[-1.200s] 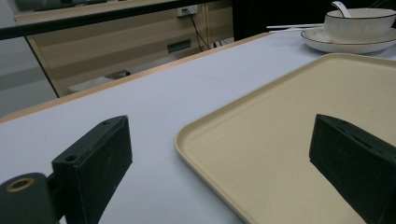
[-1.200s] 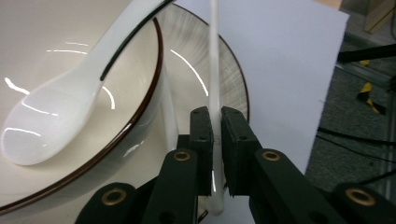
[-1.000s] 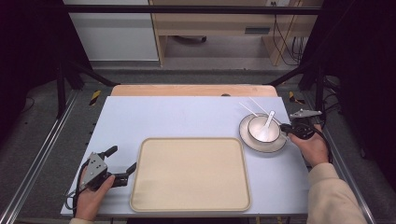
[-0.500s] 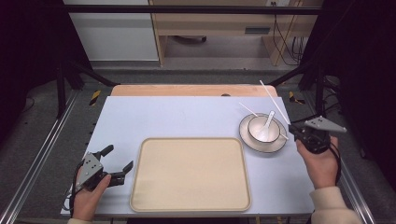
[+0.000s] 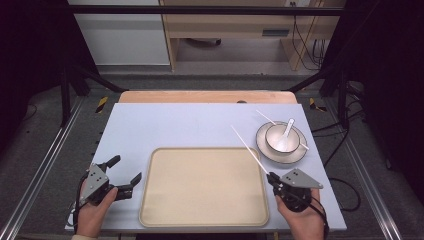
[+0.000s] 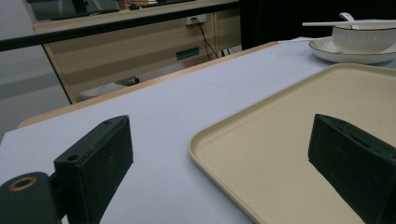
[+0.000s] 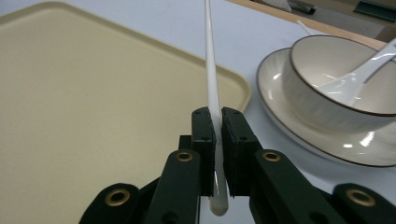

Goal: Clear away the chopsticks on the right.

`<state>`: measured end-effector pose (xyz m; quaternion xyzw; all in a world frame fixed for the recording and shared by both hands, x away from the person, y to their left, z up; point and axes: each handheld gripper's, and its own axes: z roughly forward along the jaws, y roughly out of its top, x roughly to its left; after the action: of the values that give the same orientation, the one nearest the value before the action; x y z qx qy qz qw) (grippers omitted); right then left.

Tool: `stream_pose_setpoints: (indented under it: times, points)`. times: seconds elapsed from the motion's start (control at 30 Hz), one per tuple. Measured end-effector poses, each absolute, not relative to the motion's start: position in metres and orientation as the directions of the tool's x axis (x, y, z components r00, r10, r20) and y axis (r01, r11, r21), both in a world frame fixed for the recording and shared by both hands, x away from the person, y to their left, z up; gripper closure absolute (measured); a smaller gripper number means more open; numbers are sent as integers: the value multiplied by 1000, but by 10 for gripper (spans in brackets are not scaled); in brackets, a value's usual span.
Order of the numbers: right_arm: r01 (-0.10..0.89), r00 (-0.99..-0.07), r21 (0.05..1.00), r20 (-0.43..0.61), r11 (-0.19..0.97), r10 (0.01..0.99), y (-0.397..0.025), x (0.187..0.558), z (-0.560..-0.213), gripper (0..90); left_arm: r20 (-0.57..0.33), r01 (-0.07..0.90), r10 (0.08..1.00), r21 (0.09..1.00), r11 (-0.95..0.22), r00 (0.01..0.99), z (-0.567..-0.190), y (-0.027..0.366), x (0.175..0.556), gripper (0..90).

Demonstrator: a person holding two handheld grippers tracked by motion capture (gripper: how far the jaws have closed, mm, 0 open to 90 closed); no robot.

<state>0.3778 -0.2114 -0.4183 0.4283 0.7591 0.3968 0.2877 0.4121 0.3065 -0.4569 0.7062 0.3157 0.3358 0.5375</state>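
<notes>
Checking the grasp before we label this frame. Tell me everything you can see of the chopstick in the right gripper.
The chopstick is a thin, smooth, glossy white rod, plastic or ceramic by its look, tapering toward its far tip. The right gripper clamps it near its thick, rounded butt end, which sticks out a little behind the black pads. In the high view it slants up and to the left from the gripper, over the right edge of the beige tray, its tip lifted clear of the table. Nothing but the pads touches it.
</notes>
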Motion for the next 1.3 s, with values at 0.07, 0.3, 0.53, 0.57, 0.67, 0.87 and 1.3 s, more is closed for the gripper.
stream_pose_setpoints:
  times: [0.07,0.3,0.53,0.57,0.67,0.87,1.3]
  points:
    - [416,-474,855,-88,311,876,-202,375,-424,839,134,88,807,971,-223,575,-458,306,413,62]
    - [453,-496,833,-61,318,866,-179,363,-443,839,125,88,811,973,-212,571,-456,307,412,62]
    - [500,-487,808,-34,311,873,-160,354,-452,839,126,85,810,974,-211,573,-456,306,412,63]
    - [511,-486,801,-28,310,873,-154,353,-455,839,124,86,811,974,-209,573,-456,306,411,62]
    - [532,-474,789,-23,307,880,-149,351,-459,839,125,84,811,974,-209,571,-456,305,411,62]
    - [582,-462,769,44,266,886,-128,341,-476,837,127,80,810,974,-210,572,-455,305,410,63]
    - [523,-434,835,85,174,897,-147,351,-456,571,132,80,805,973,-217,578,-455,304,411,63]
